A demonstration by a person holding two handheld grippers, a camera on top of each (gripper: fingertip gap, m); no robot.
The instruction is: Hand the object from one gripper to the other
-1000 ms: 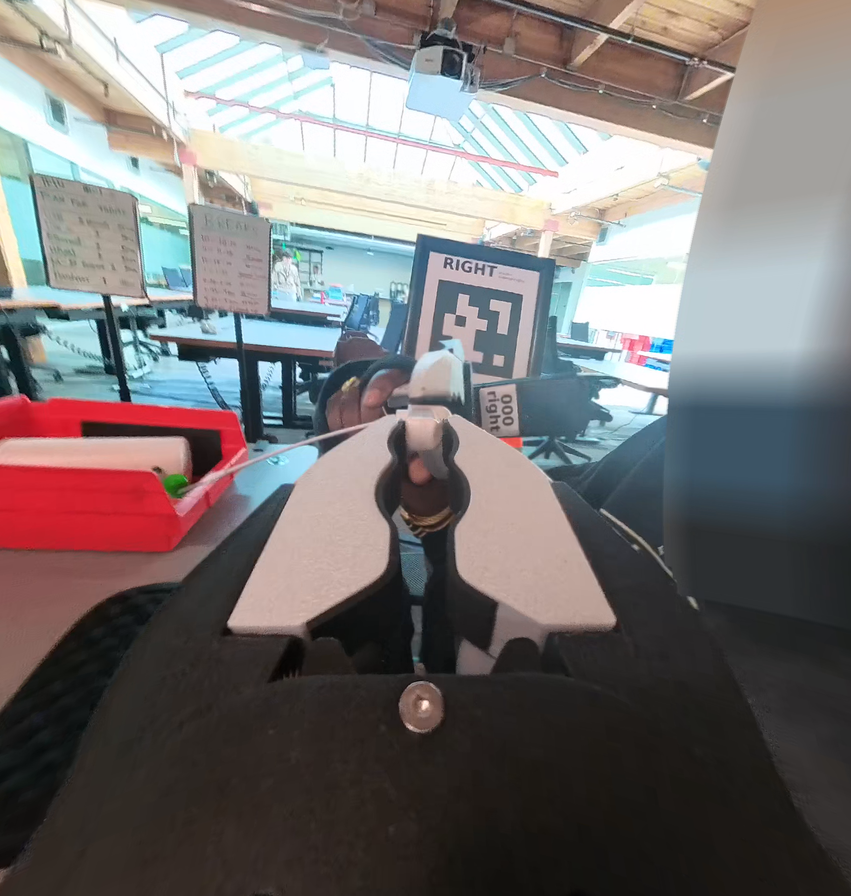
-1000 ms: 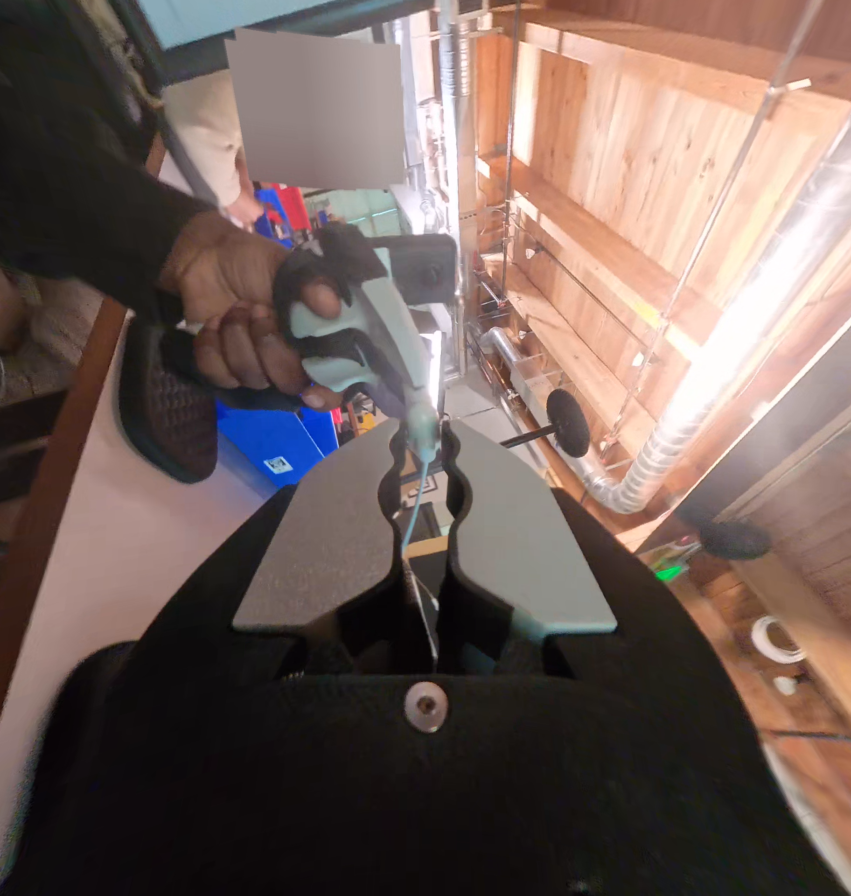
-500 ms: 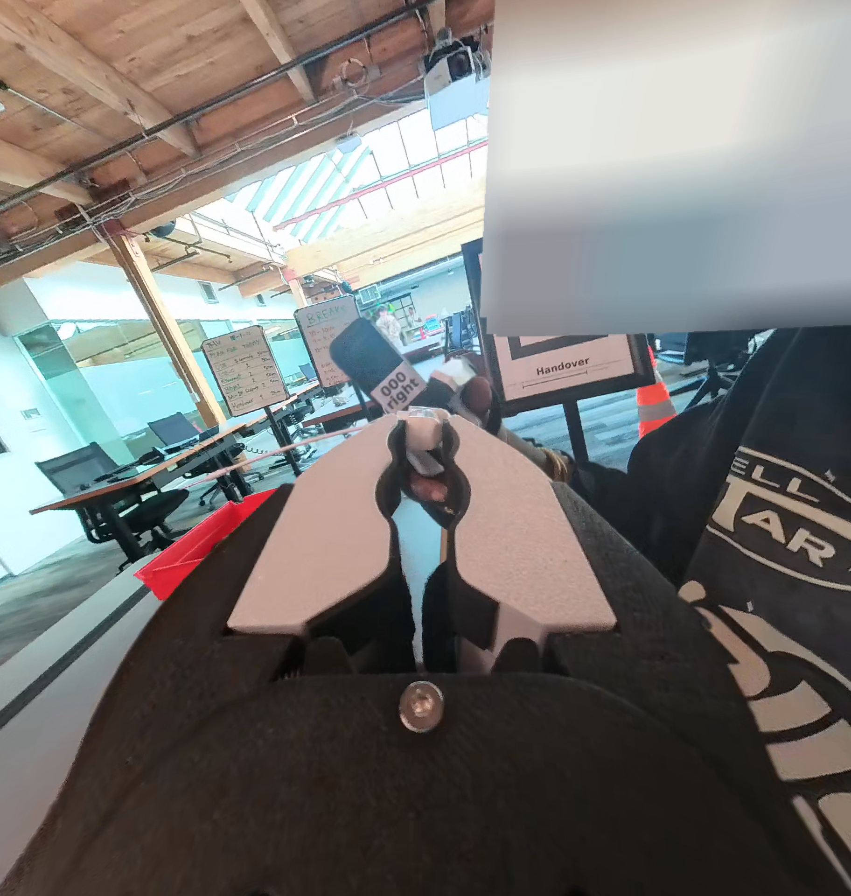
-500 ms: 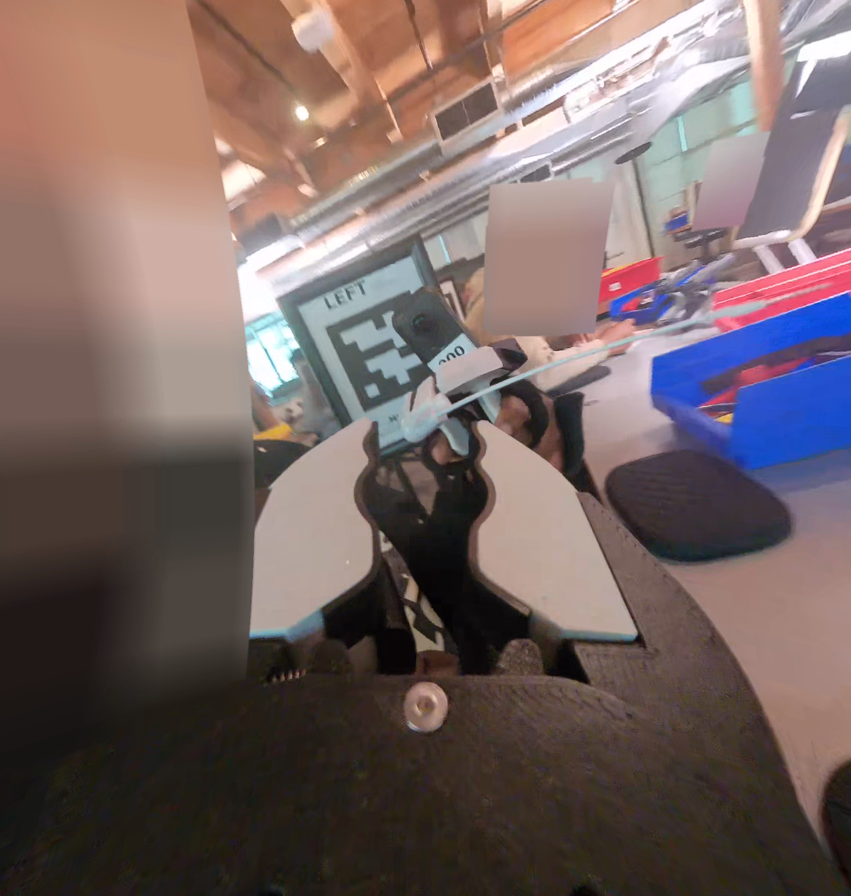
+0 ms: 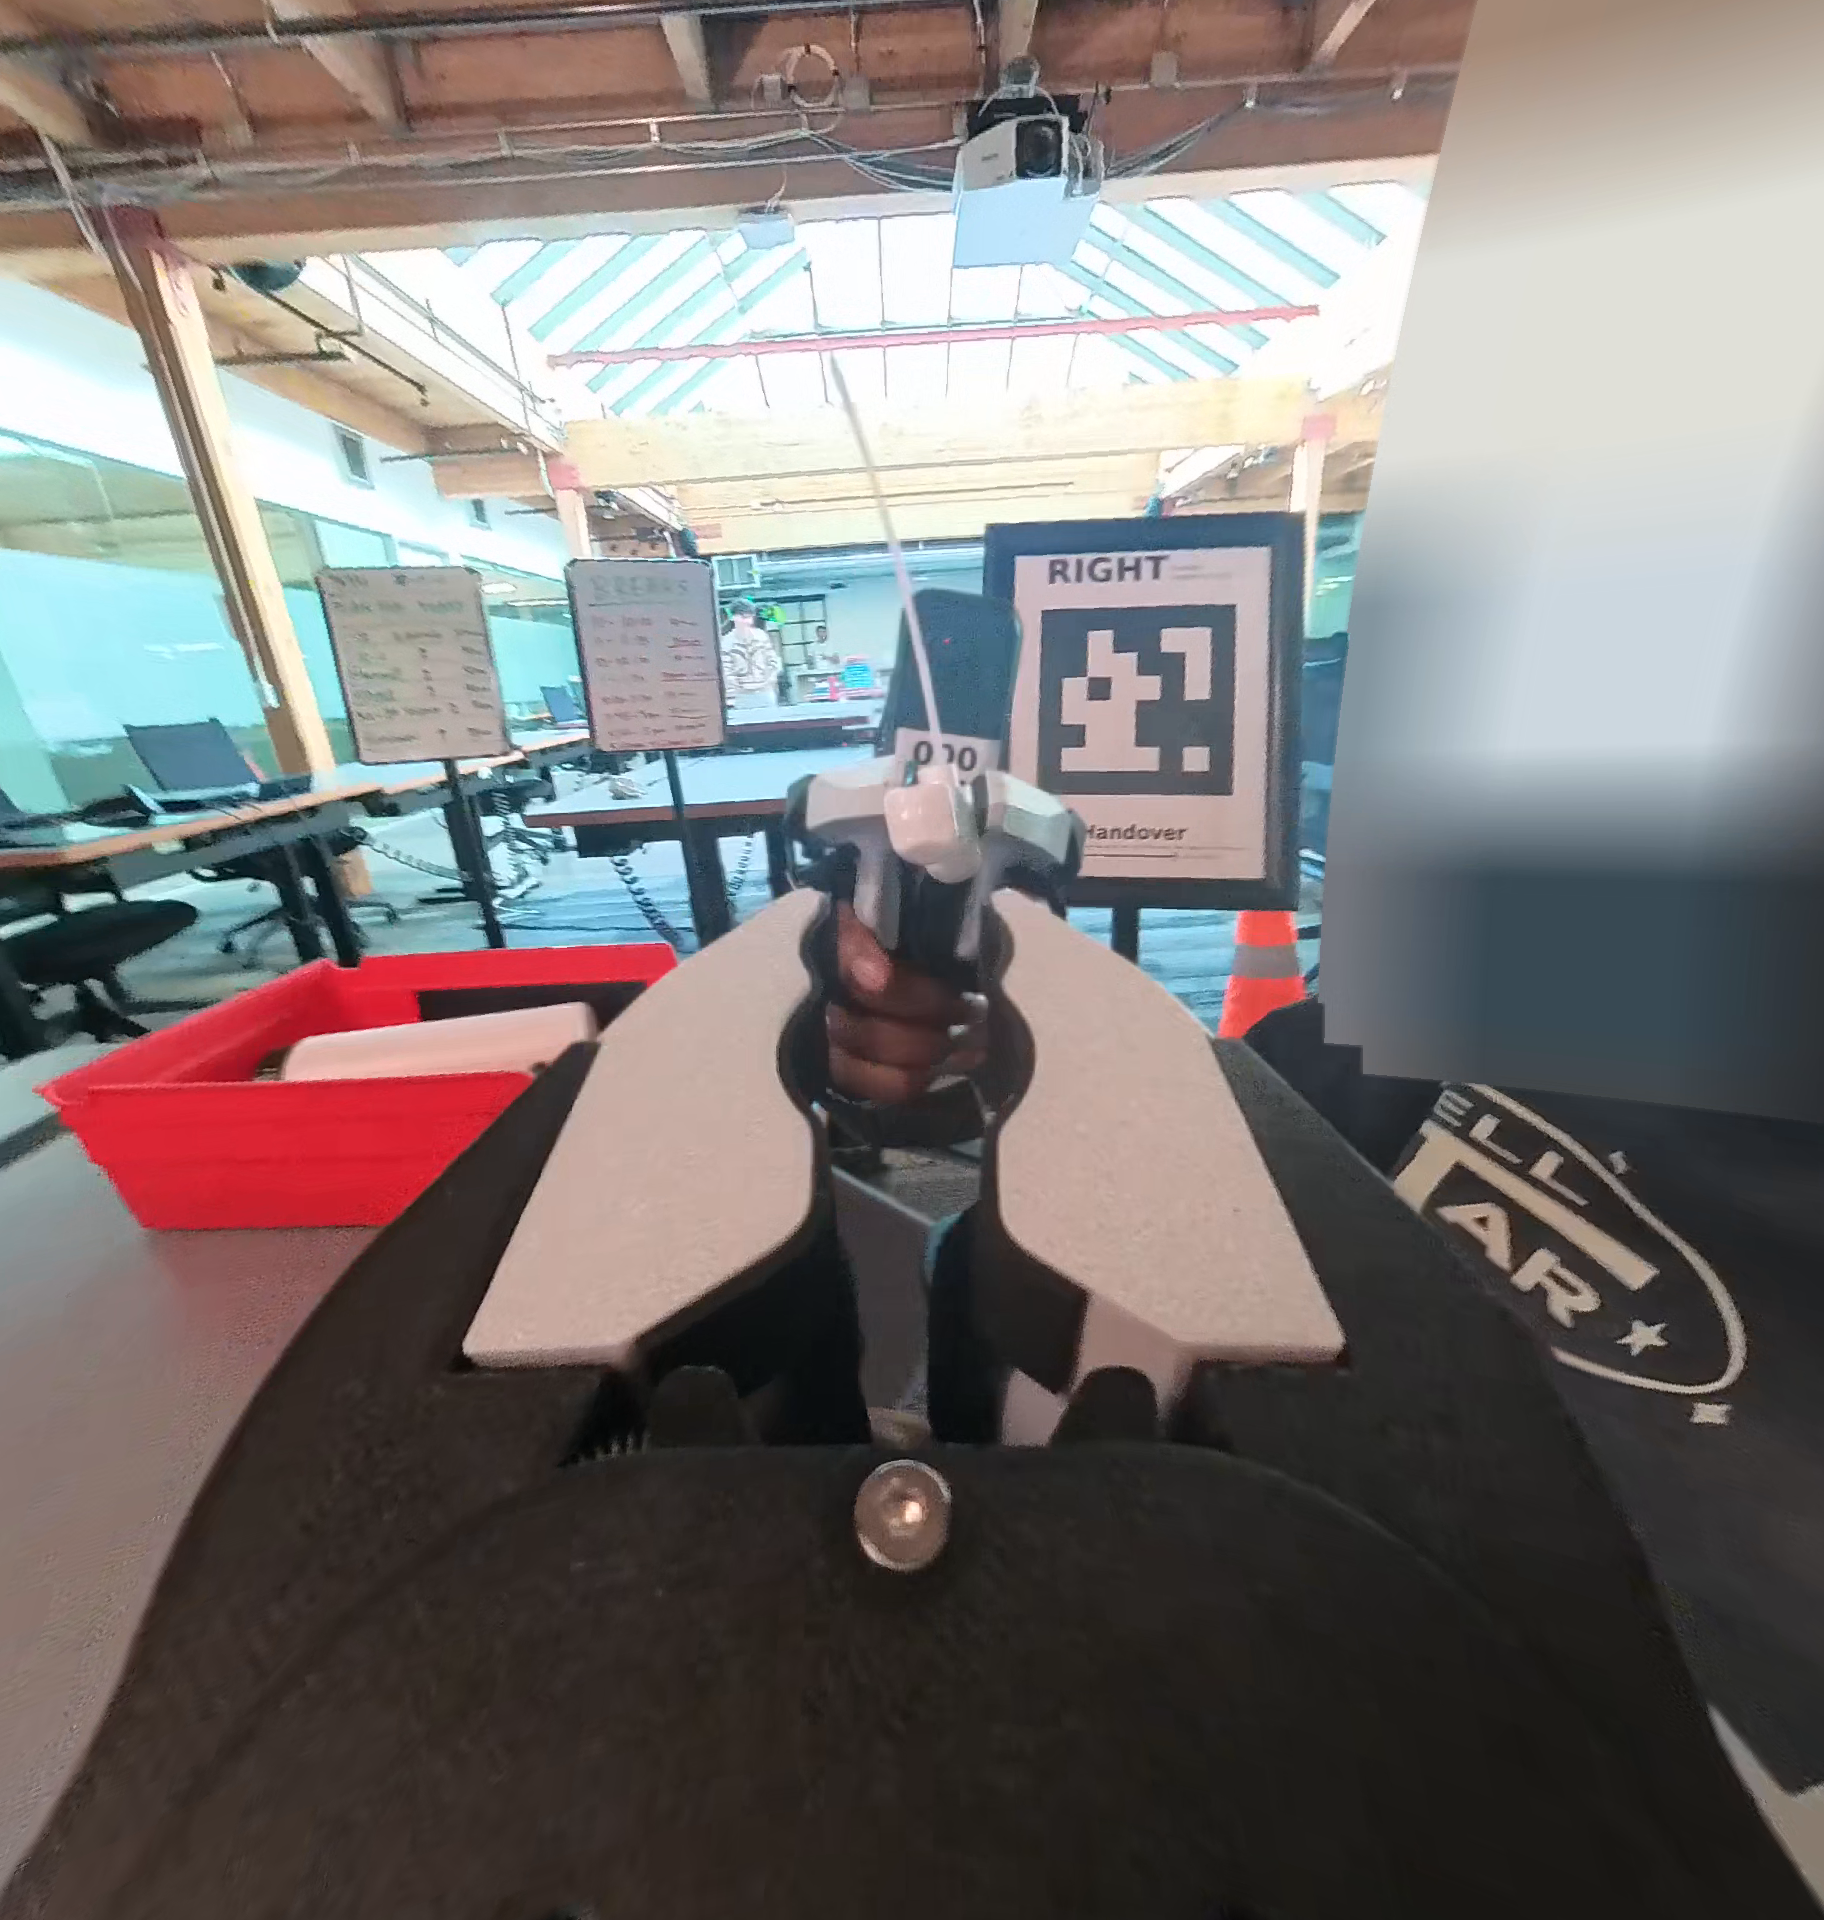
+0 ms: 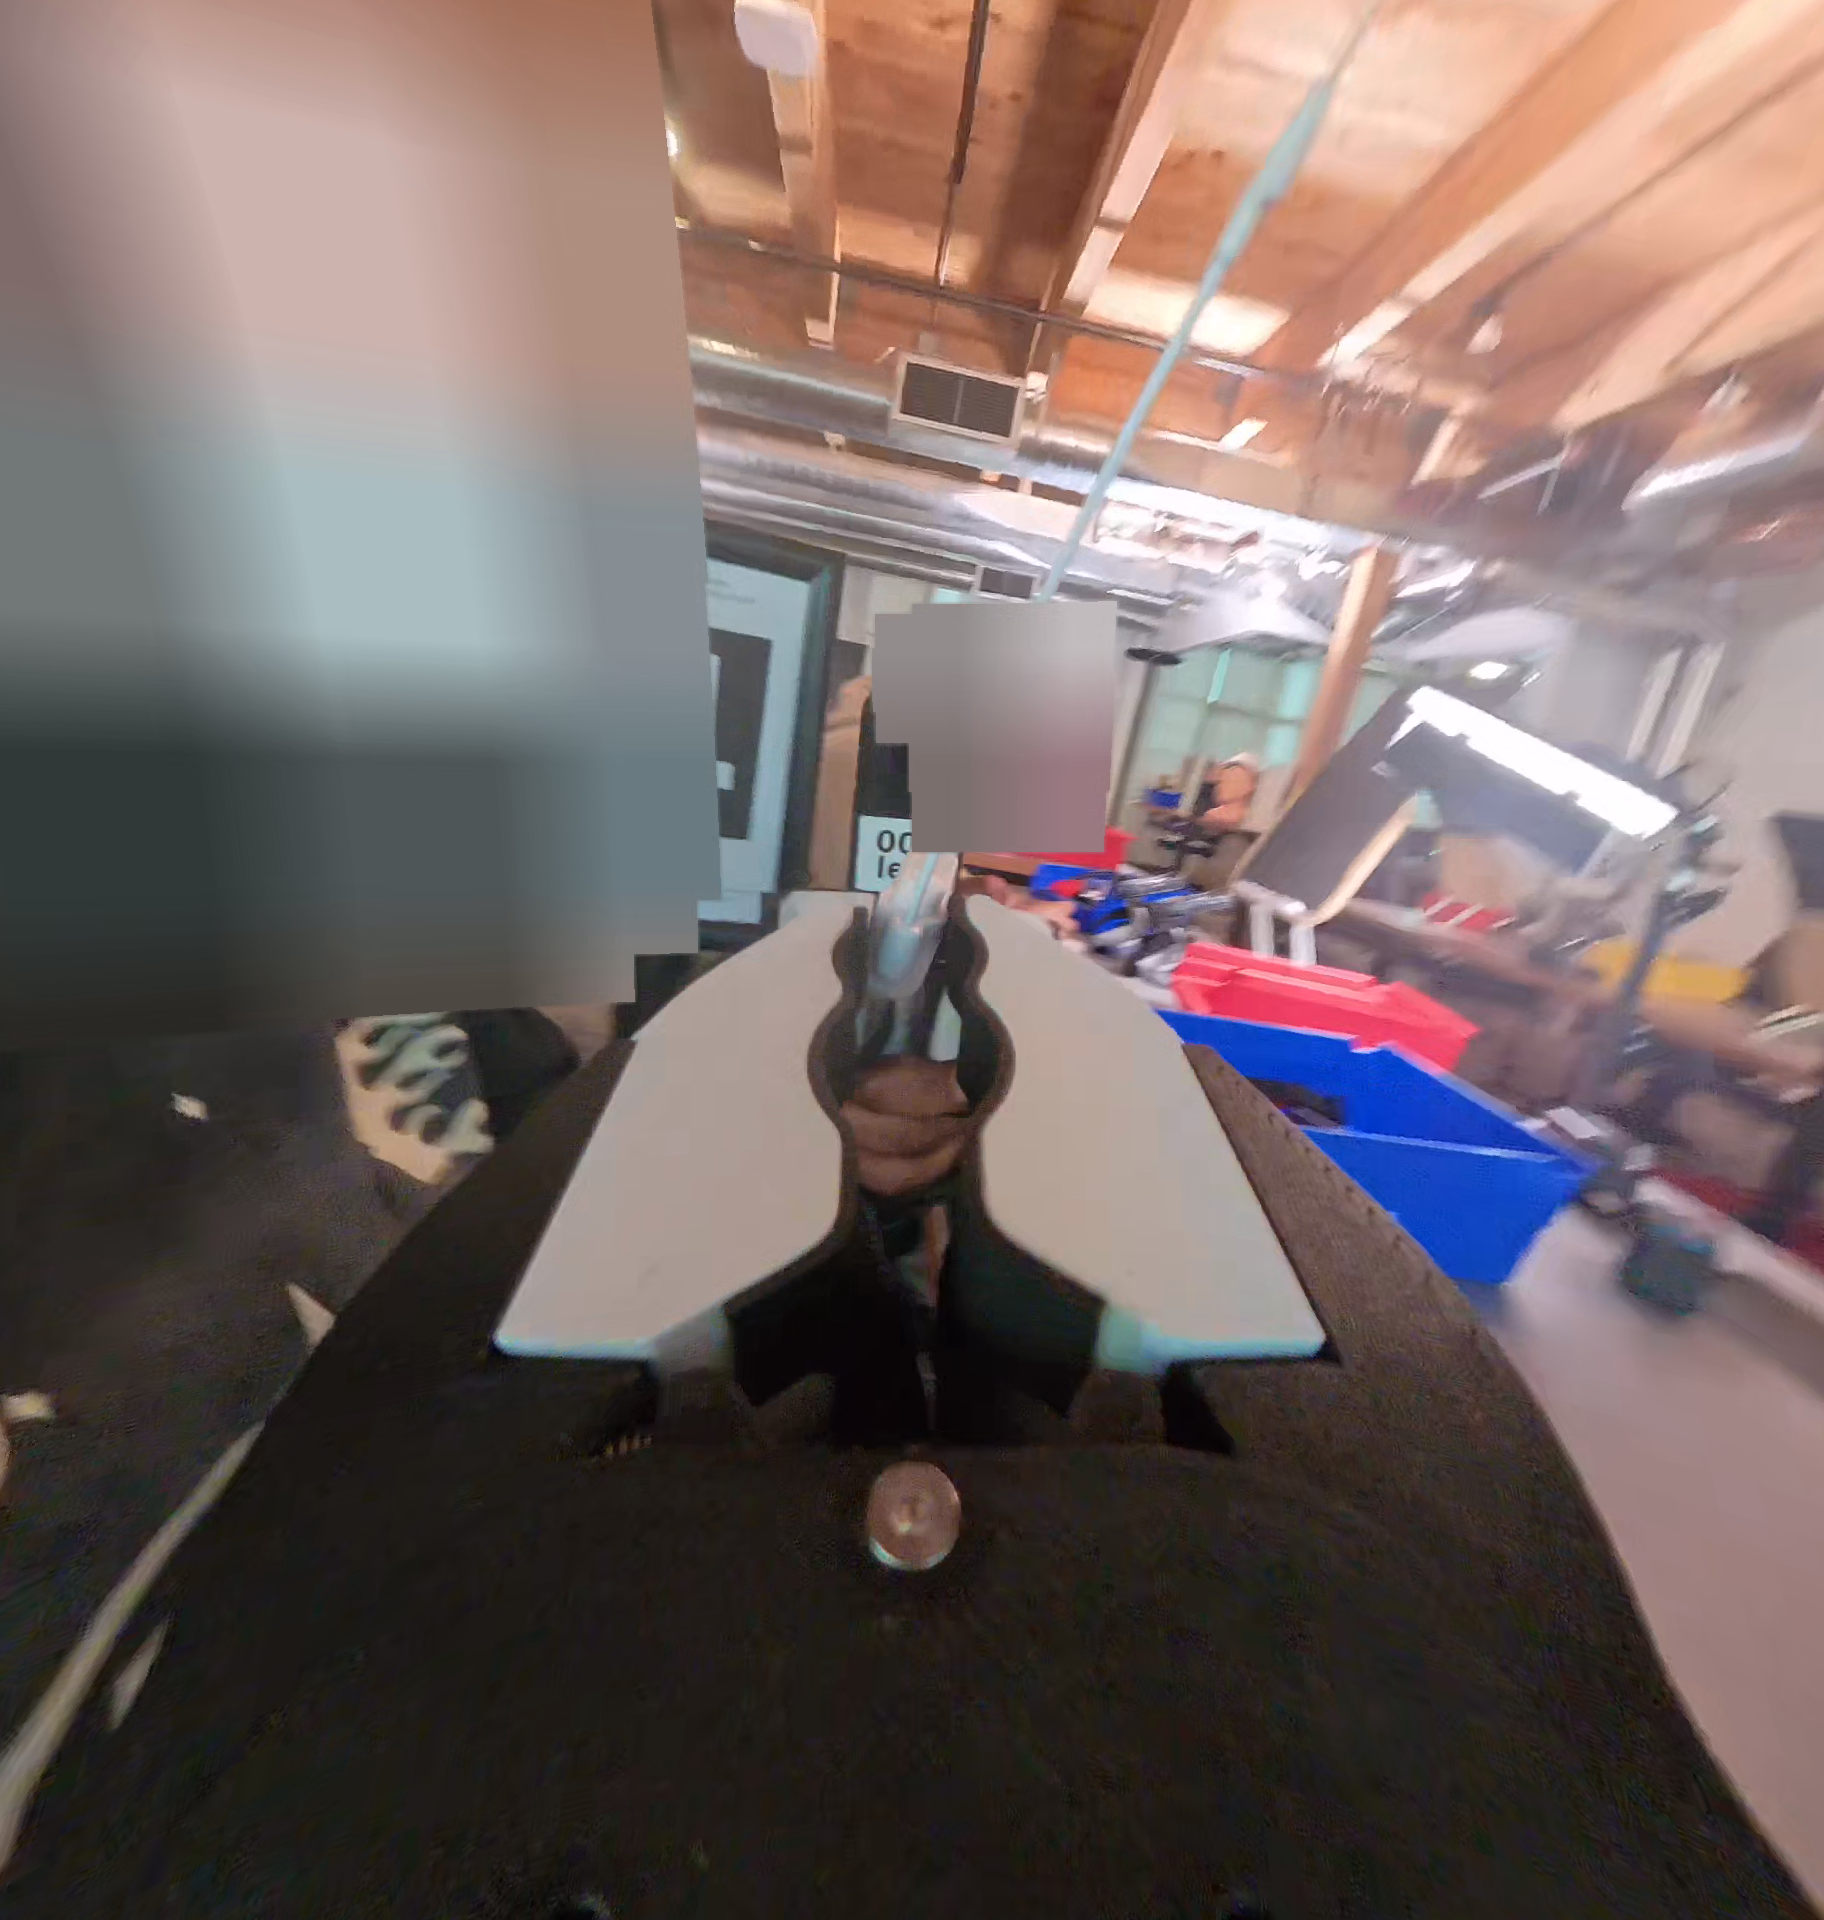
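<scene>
Thin white plastic cable tie (image 5: 892,582) with blocky head (image 5: 927,821): long axis near upright, tail pointing up. Head clamped in right gripper (image 5: 929,831), jaws closed on it. Left gripper (image 5: 908,920): jaws apart, empty, just before the head.

One open red plastic bin (image 5: 295,1122) sits on the grey tabletop (image 5: 108,1351), holding one white rounded block (image 5: 440,1044). Two whiteboards on stands (image 5: 409,665) (image 5: 643,655) are behind it, with one orange traffic cone (image 5: 1263,971). The right wrist view shows one blue plastic bin (image 6: 1407,1153) and one red bin (image 6: 1313,1003).
</scene>
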